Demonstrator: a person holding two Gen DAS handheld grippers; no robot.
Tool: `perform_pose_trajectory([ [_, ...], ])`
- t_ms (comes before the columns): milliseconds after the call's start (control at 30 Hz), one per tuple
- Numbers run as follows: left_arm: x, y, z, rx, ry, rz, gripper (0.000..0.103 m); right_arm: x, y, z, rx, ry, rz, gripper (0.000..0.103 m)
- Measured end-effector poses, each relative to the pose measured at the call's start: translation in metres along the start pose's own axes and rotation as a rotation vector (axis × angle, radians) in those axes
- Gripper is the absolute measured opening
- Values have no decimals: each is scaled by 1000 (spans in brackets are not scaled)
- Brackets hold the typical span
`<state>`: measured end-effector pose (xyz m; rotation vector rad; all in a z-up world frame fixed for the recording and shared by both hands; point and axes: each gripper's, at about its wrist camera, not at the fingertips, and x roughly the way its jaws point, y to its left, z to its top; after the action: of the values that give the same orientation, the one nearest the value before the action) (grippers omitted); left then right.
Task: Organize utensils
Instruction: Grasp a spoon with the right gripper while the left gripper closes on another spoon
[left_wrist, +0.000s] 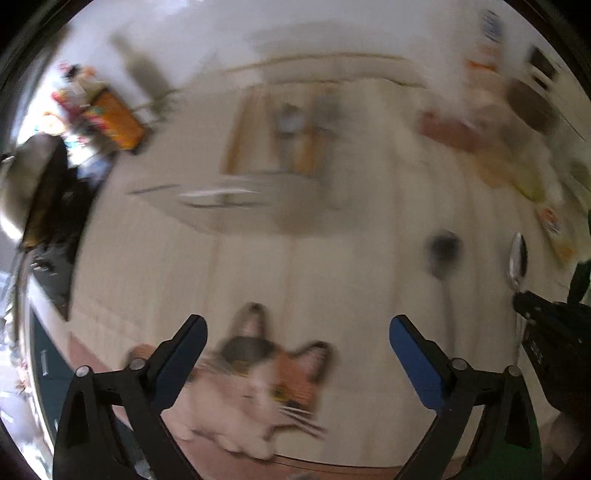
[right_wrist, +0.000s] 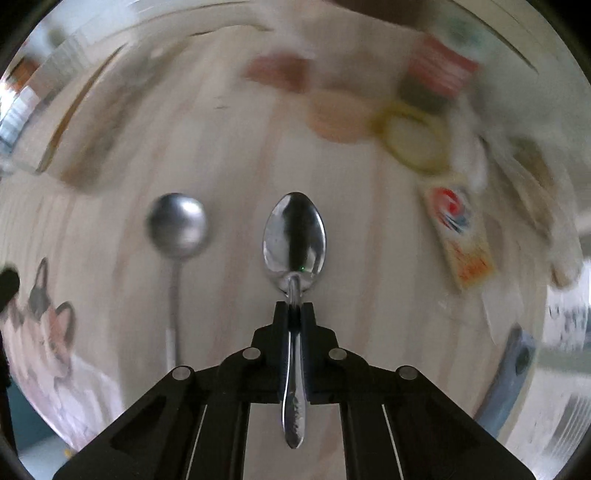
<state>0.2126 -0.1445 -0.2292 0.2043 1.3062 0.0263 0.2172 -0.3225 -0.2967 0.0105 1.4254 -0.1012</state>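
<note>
My right gripper (right_wrist: 294, 306) is shut on a shiny metal spoon (right_wrist: 294, 236), bowl forward, held above the pale wooden table. The same spoon (left_wrist: 518, 258) and right gripper (left_wrist: 524, 299) show at the right edge of the left wrist view. A second spoon with a round bowl (right_wrist: 178, 225) lies on the table to the left of the held one; it also shows blurred in the left wrist view (left_wrist: 443, 254). My left gripper (left_wrist: 297, 328) is open and empty above a cat-shaped mat (left_wrist: 258, 387). A wooden utensil tray (left_wrist: 288, 136) with blurred utensils stands at the far middle.
A grey cloth or mat (left_wrist: 240, 206) with cutlery lies before the tray. Packets, a yellow ring (right_wrist: 410, 136) and a colourful sachet (right_wrist: 458, 236) crowd the right side. An orange box (left_wrist: 114, 118) stands far left. A blue object (right_wrist: 513, 373) sits at the lower right.
</note>
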Motion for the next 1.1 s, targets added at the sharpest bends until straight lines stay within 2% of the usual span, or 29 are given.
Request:
perform_pose_trajectory([
  [100,13,-28,2,37,71,-108,90,2,-34,-15,113,27,26,7],
  [133,20,-38,3,44,103,-145,82,2,-41,-19,134,36,33,7],
  [167,26,-46,5,46,132,-174,78,3,-49,-23,161,48,42,7],
  [200,32,-52,7,45,155,-189,75,3,-57,-27,185,57,62,7],
  [267,42,-61,12,29,188,-211,74,5,-70,-34,230,66,75,7],
  [367,53,-75,23,33,201,-205,67,7,-82,-37,273,65,89,7],
  [500,57,-88,37,64,175,-151,56,11,-89,-41,308,64,103,7],
  [567,57,-91,42,65,161,-151,45,12,-88,-44,321,68,106,7],
  [600,56,-92,45,66,155,-152,35,12,-85,-46,328,71,111,7],
  [667,56,-94,50,73,149,-156,25,13,-81,-47,328,75,117,7],
  [700,56,-95,52,78,143,-159,13,13,-94,-41,326,77,117,7],
  [733,56,-97,53,90,138,-160,6,11,-91,-39,320,77,115,7],
  [933,52,-111,56,147,112,-140,0,9,-88,-37,285,57,86,7],
  [1100,34,-107,45,163,82,-138,0,4,-85,-41,288,40,106,6],
])
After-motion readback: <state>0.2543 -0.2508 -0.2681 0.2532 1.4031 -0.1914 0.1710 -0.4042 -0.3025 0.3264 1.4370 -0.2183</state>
